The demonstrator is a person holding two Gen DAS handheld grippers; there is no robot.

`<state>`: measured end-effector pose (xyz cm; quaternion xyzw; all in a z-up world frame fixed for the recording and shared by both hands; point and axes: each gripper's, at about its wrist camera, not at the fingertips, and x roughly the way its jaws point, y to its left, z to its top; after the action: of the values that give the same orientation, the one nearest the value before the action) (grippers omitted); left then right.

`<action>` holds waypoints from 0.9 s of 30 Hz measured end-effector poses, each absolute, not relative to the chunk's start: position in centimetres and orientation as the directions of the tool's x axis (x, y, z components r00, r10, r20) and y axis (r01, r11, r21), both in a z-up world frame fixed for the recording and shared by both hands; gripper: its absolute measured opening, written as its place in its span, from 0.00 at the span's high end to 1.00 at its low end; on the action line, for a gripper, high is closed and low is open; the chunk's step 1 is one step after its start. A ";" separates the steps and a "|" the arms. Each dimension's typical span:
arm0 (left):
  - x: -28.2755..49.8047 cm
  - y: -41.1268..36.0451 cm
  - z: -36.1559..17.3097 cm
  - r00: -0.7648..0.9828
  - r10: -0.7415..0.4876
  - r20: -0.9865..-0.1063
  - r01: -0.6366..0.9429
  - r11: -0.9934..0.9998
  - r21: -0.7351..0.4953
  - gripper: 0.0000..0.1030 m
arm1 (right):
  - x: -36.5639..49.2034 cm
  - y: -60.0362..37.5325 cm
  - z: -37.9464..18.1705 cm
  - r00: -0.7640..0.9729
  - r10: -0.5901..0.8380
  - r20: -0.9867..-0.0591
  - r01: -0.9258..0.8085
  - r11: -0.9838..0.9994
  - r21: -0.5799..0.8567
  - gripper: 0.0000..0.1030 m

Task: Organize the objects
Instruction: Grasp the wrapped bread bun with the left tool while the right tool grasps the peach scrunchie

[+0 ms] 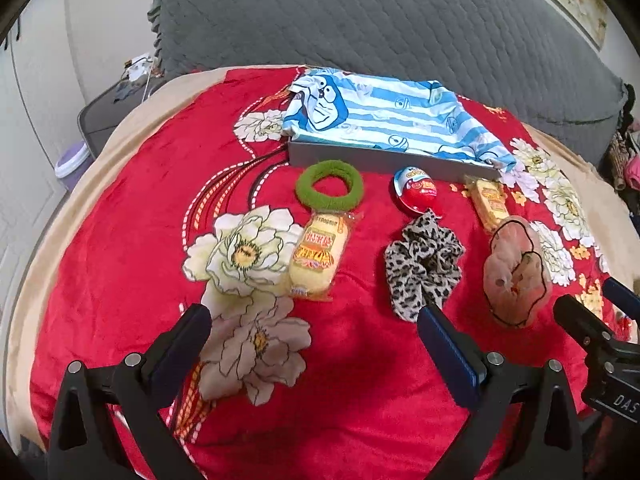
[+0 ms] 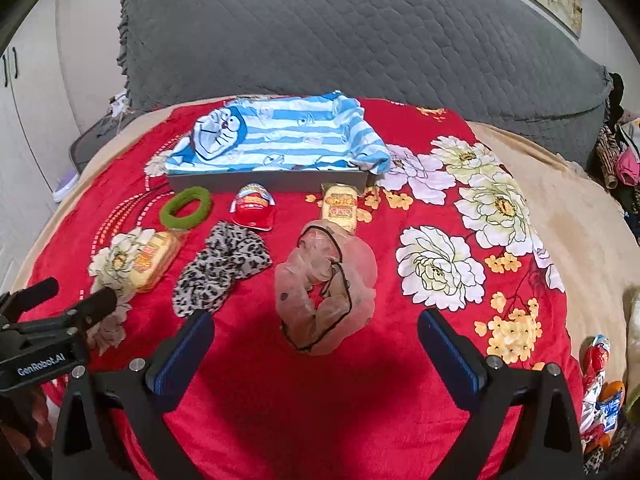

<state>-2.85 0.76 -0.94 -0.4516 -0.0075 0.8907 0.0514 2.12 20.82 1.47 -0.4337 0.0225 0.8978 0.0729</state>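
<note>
Surface: a bed covered by a plush red blanket point(image 2: 256, 392) printed with large cream and white flowers; a quilted grey cover point(image 2: 360, 36) lies bunched behind it.
Box: a shallow grey box point(image 2: 272, 182) at the far side of the blanket, lined with a blue-and-white striped cartoon cloth point(image 2: 288, 136) that spills over its rim.
Far row: just before the box, a fuzzy green hair ring point(image 2: 186, 207), a glossy red egg-shaped sweet point(image 2: 253, 209), and a yellow wrapped snack point(image 2: 340, 207).
Near row: a second yellow wrapped snack point(image 1: 318, 256), a crumpled leopard-print scrunchie point(image 2: 220, 270), and a sheer pink scrunchie point(image 2: 326, 288) with dark edging.
Contacts: the green ring touches the nearer snack; the pink scrunchie overlaps the farther one.
Left claw point(image 1: 314, 330): spread wide, holding nothing, hovering over the blanket between the nearer snack and the leopard scrunchie.
Right claw point(image 2: 316, 334): spread wide, holding nothing, its blue pads either side of the pink scrunchie's near edge.
Edge clutter: more shiny wrappers point(image 2: 598, 392) at the blanket's right border.
</note>
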 end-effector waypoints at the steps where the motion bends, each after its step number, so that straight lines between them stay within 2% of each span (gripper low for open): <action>1: -3.2 0.8 -1.2 -0.585 0.095 -0.805 -0.087 -0.995 -0.055 0.00 | 1.9 20.9 1.3 -0.610 0.113 -0.784 -0.153 -0.988 -0.023 0.01; 27: -9.9 0.7 -6.1 -0.526 0.105 -0.844 -0.082 -0.994 -0.072 0.00 | -2.9 22.7 -3.4 -0.516 0.145 -0.844 -0.210 -0.977 -0.039 0.01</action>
<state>-9.87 0.69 -6.11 -0.4840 -0.0118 0.8733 0.0535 -2.86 22.74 -3.41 -0.4810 0.0341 0.8701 0.1021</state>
